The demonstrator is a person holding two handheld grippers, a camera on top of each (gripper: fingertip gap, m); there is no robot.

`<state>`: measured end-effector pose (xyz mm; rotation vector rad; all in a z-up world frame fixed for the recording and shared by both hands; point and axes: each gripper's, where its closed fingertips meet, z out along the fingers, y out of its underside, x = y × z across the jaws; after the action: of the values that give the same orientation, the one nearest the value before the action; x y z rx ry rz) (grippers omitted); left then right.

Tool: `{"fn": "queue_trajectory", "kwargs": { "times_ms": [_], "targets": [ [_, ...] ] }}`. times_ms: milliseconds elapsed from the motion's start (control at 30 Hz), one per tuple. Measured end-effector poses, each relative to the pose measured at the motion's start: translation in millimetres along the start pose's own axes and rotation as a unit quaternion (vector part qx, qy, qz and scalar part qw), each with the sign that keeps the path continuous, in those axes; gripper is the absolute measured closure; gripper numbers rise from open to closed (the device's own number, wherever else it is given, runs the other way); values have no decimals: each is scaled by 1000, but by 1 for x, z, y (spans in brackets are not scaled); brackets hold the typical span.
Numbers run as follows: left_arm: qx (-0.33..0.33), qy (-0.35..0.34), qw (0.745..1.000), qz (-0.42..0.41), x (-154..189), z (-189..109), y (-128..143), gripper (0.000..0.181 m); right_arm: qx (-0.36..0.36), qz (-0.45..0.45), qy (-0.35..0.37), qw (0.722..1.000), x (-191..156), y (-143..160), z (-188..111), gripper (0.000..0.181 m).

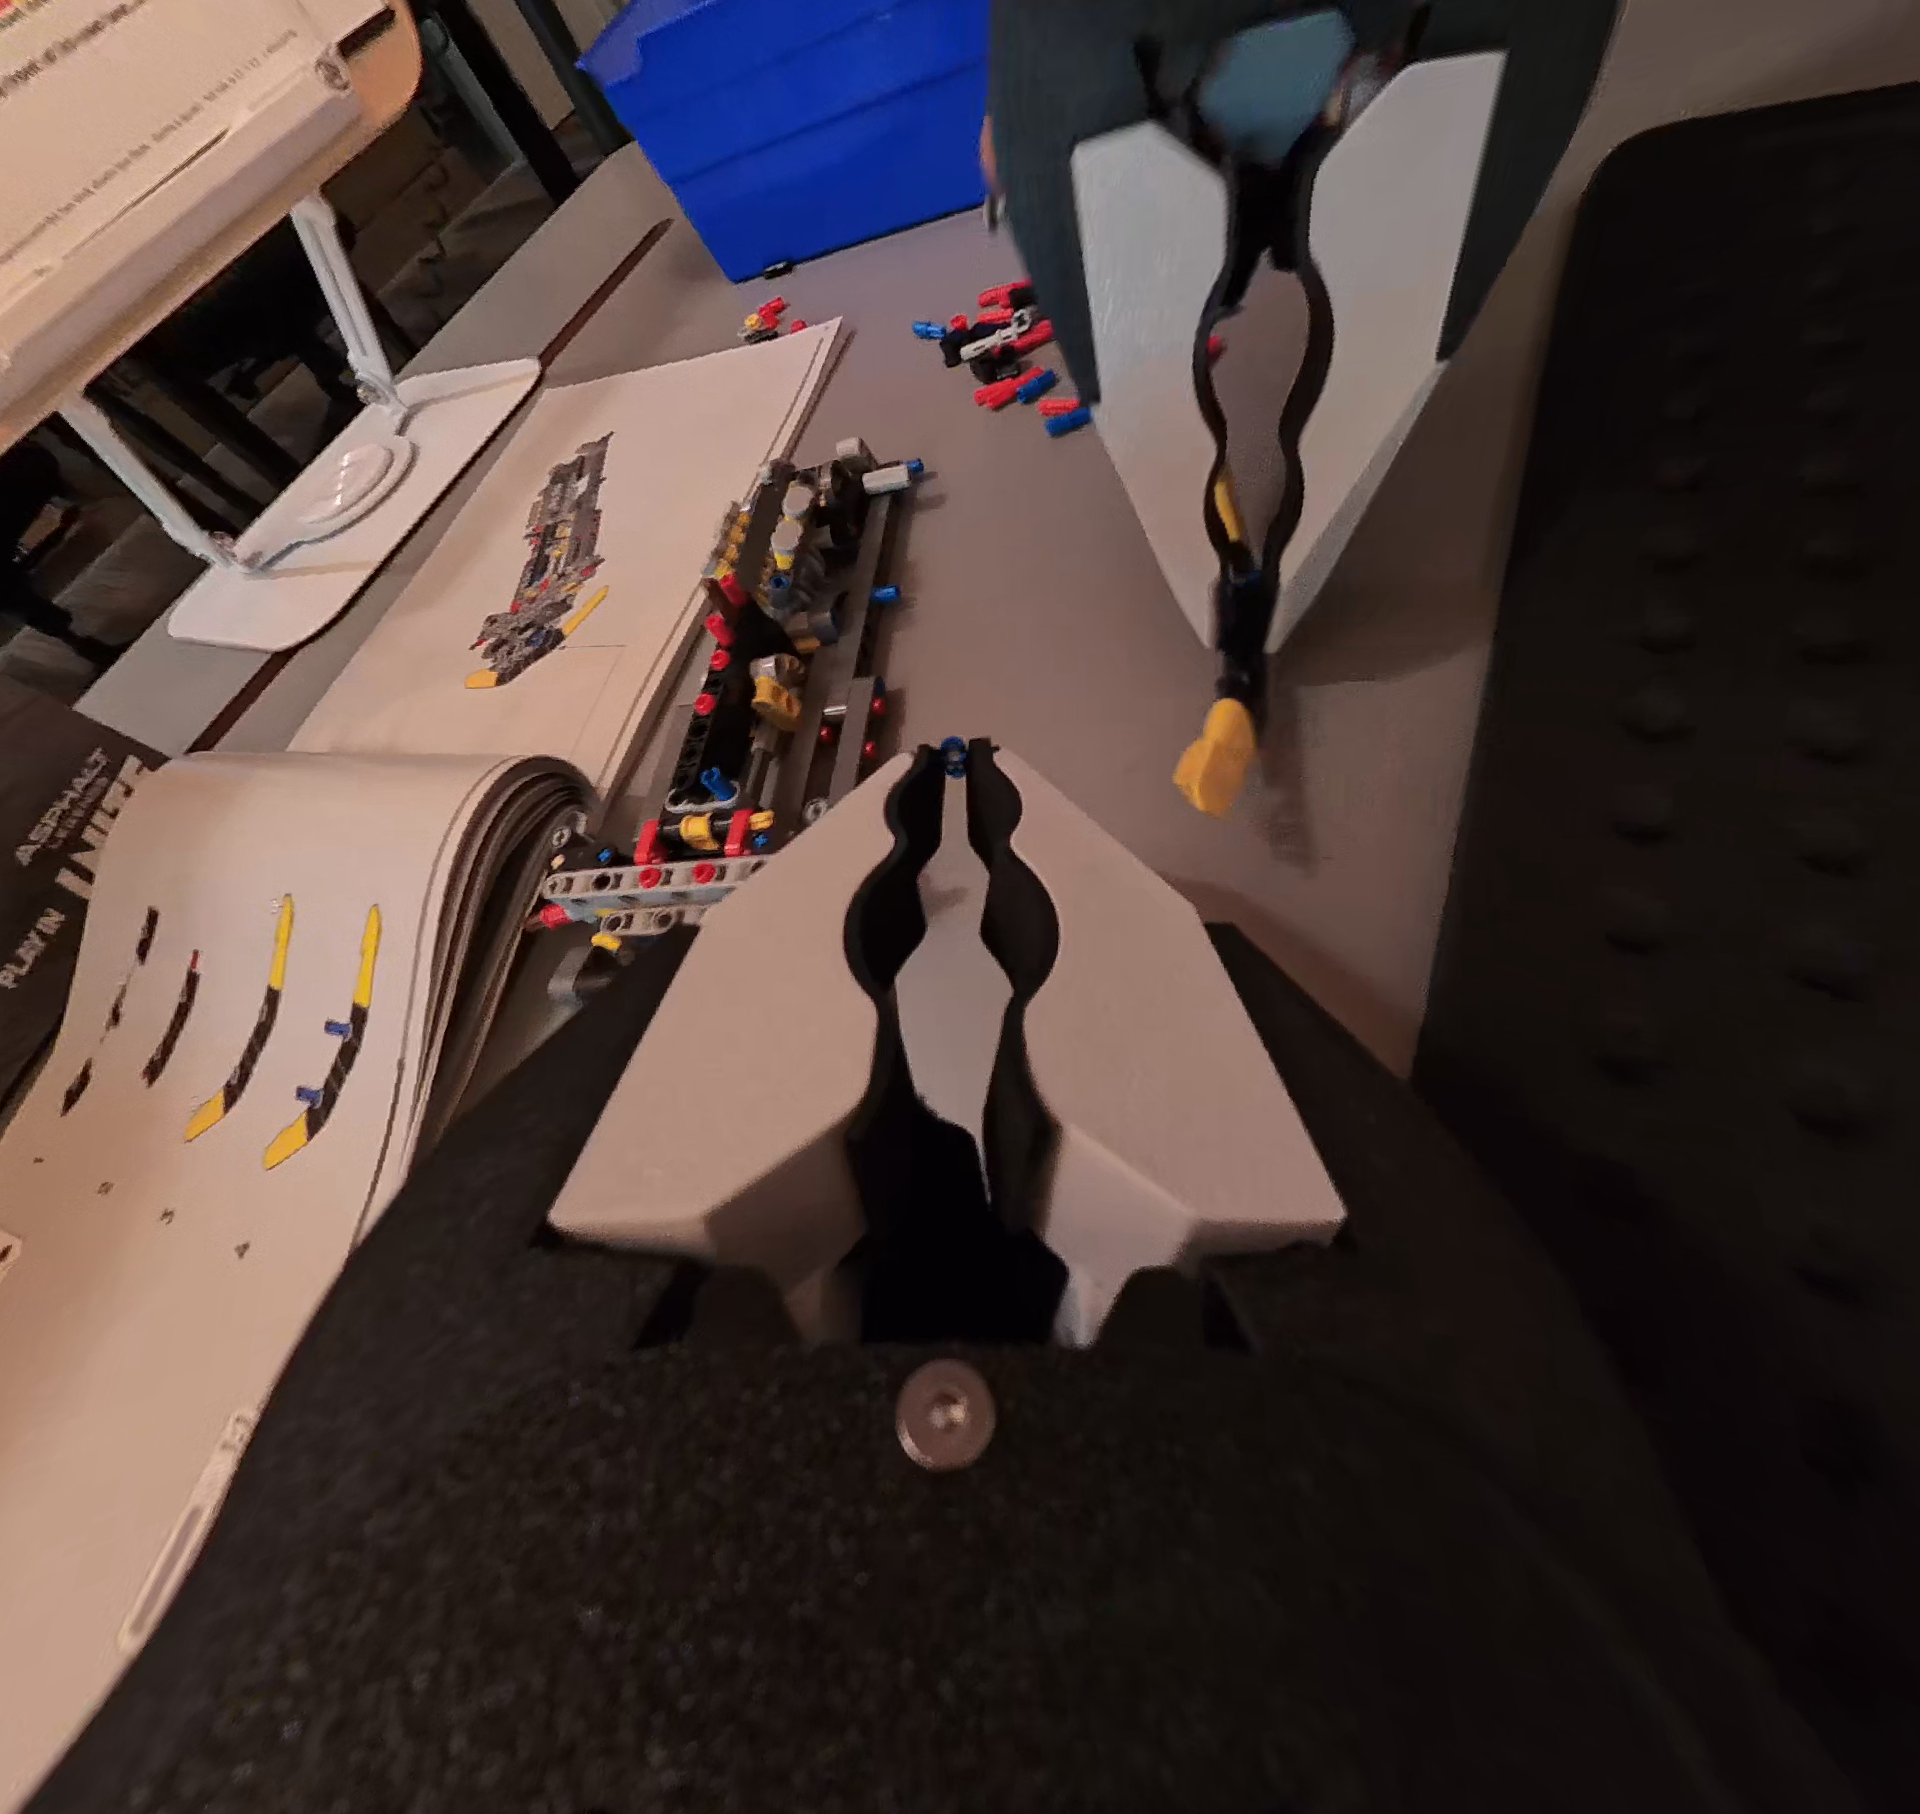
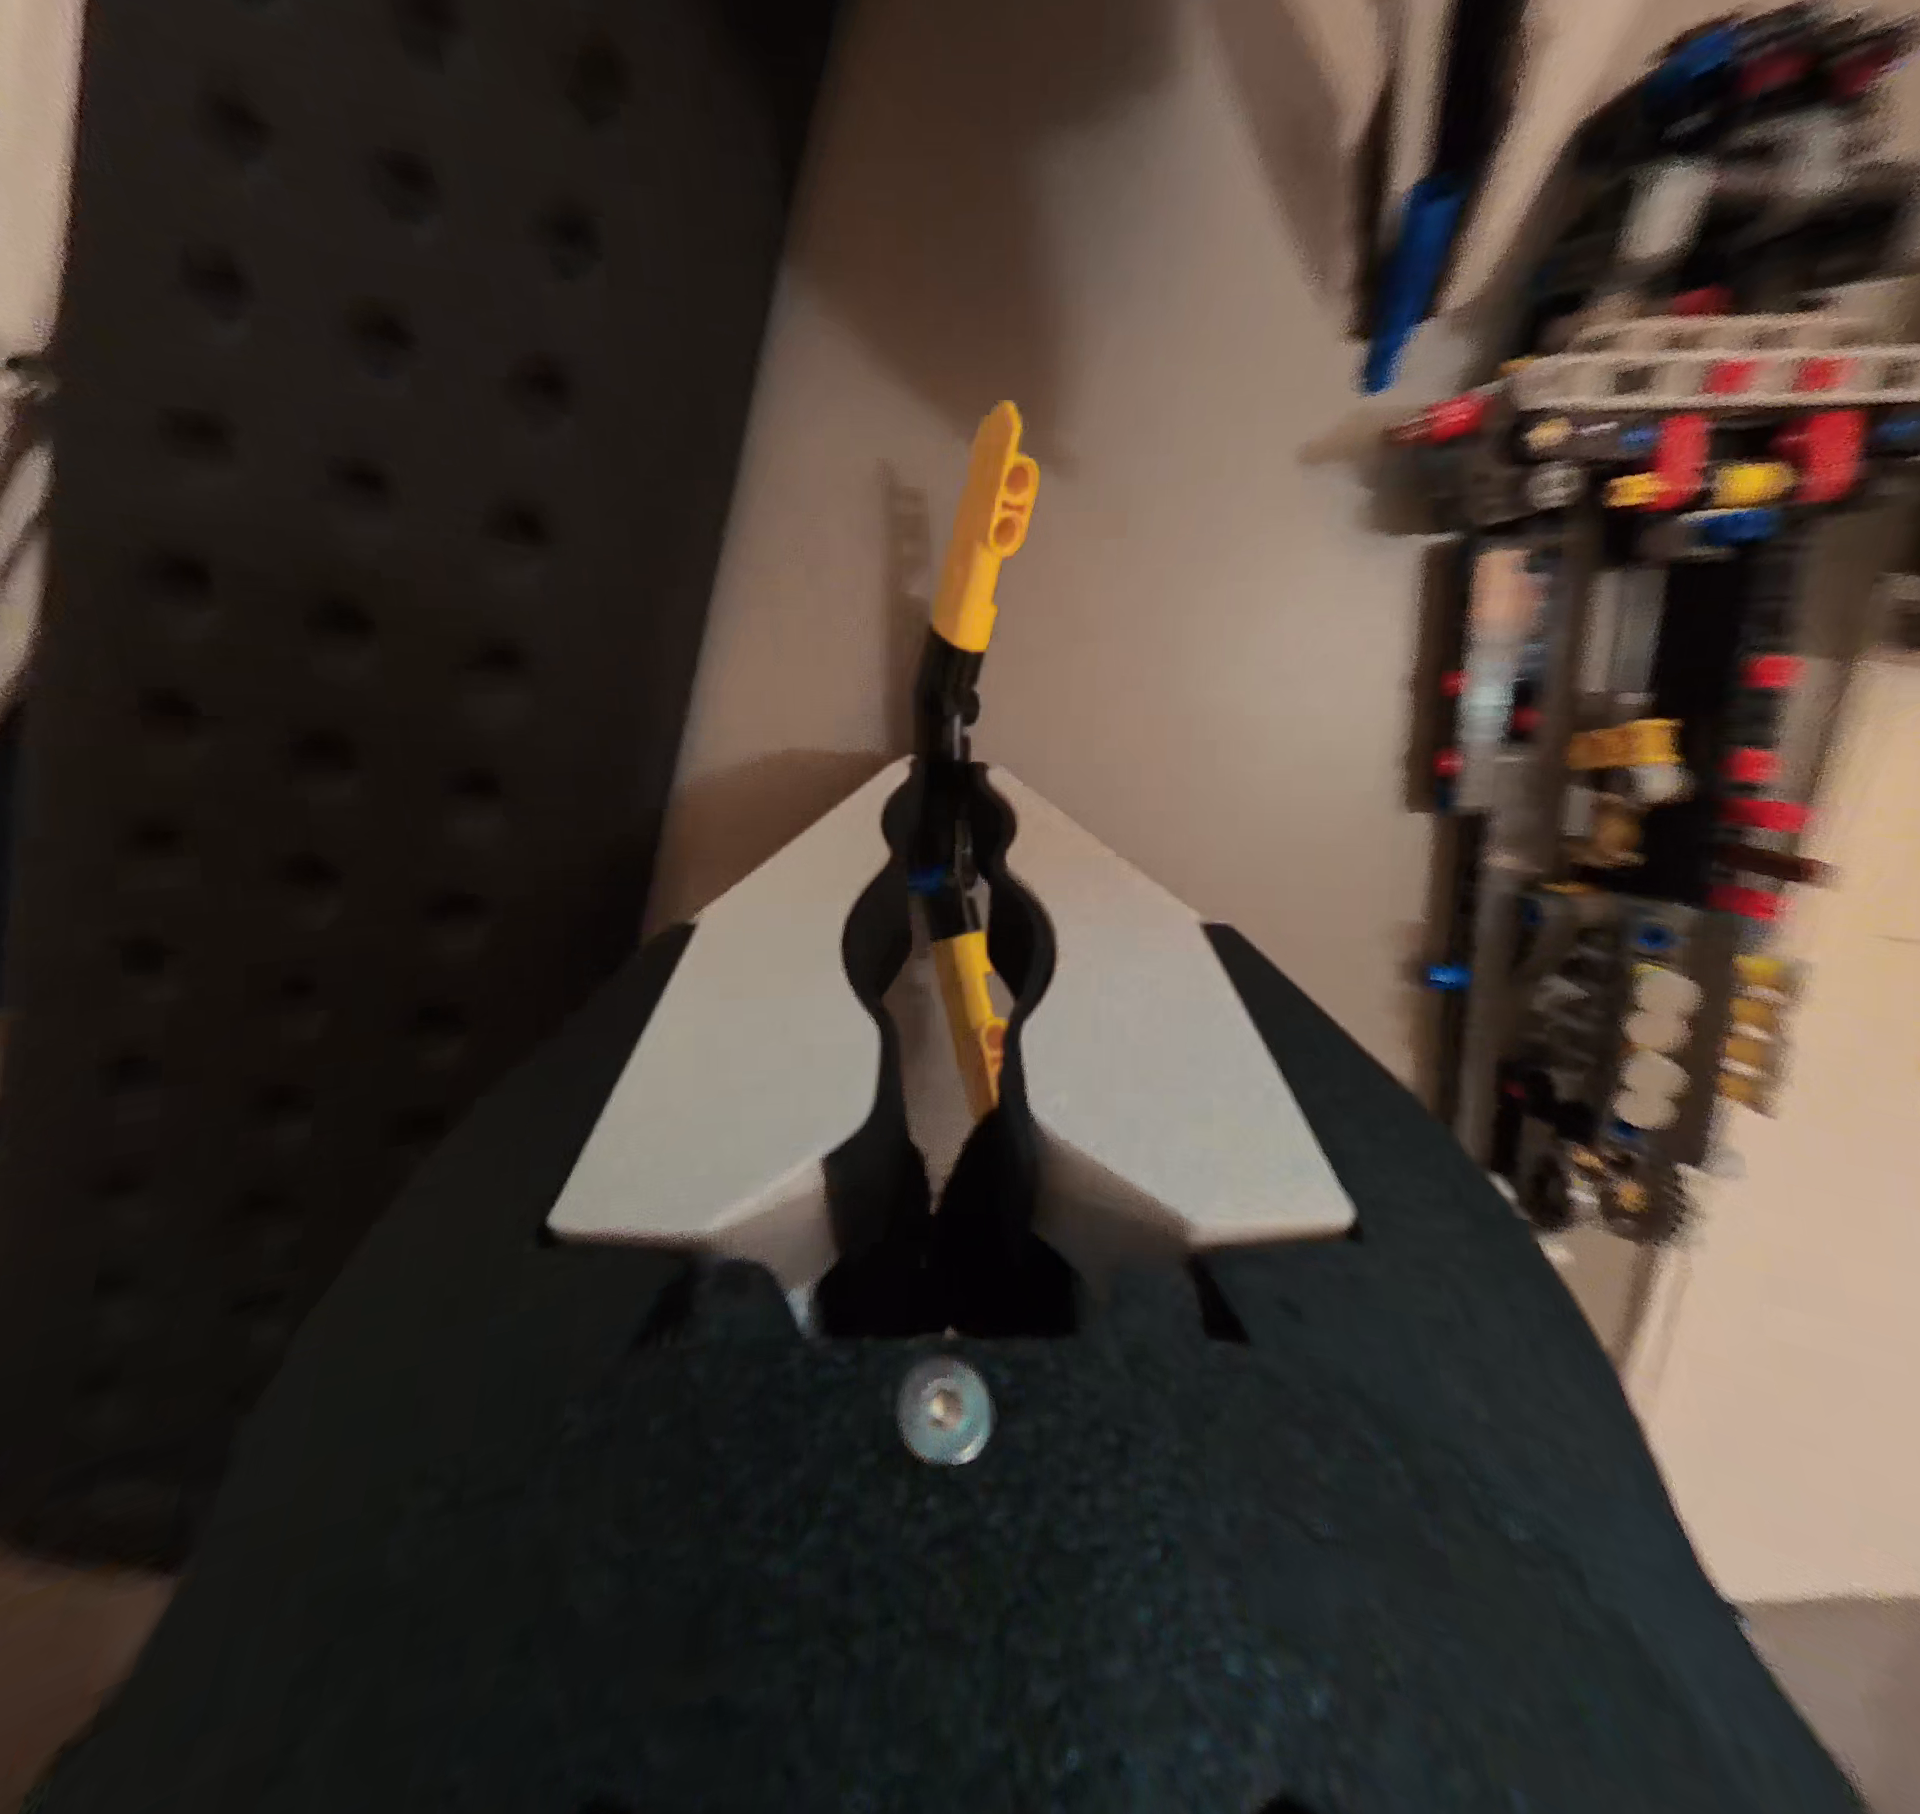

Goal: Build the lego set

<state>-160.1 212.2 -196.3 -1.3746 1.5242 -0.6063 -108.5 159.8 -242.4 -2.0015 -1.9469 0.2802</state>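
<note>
Left wrist view: instruction booklet [image 1: 436,725] open at left on table [image 1: 1039,621]. Lego chassis [image 1: 790,642] at centre, just beside booklet's right edge. Loose pins [image 1: 1003,351] at upper centre, behind chassis. Bin [image 1: 810,91] at top, behind pins. Lamp base [image 1: 353,497] at upper left. Mat [image 1: 1714,725] along right edge.

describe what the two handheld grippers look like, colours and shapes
Both match: the left gripper and right gripper each have a black, grainy-textured body with a round silver screw at its centre. The jaws are two pale grey wedge-shaped fingers lined with wavy black pads. No cables, sleeves or hands show.
</note>
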Motion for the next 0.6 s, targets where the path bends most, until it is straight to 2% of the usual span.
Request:
{"fn": "queue_trajectory", "kwargs": {
  "times_ms": [100, 167, 267, 433, 600],
  "targets": [
    [-13, -9, 999, -31, -9, 0, 6, 178, 65, 3, 107, 992, 18, -19, -12, 175],
    [-13, -10, 999, -51, -13, 0, 7, 178, 107, 0, 182, 978, 26, -31, -20, 175],
    [-15, 32, 997, -75, -2, 3, 8, 178, 140, -14, 235, 962, 20, -41, -19, 175],
    [-17, 86, 995, -49, 24, 9, 3, 178, 144, 23, 199, 969, 9, -45, -6, 175],
    [-60, 109, 992, -30, 37, 13, 18, 178, 124, 64, 137, 981, 3, -42, 5, 175]
  ]
}}
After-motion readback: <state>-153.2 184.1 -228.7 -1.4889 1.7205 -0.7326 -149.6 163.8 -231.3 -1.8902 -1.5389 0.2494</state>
